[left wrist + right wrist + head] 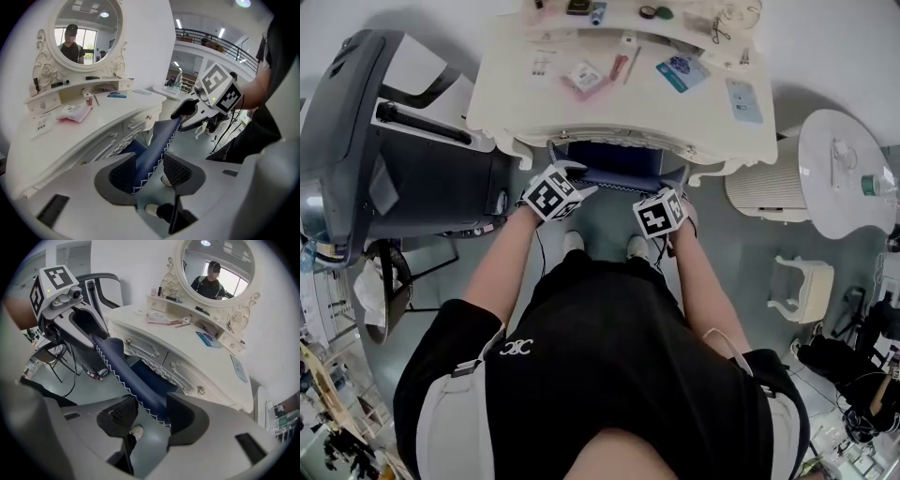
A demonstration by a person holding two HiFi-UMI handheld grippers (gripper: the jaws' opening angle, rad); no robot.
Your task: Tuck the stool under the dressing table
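Looking down in the head view, the left gripper (569, 174) and right gripper (671, 184) sit at the two near corners of the blue stool (614, 159). Most of its seat lies under the cream desk (722, 131), and the person's shoes (573, 242) stand just behind it. In the left gripper view, the jaws stand released around the stool's trimmed edge (161, 138), one pad touching it and floor showing beside the other. In the right gripper view, the jaws are also slack, with the seat edge (117, 364) against one jaw and apart from the other
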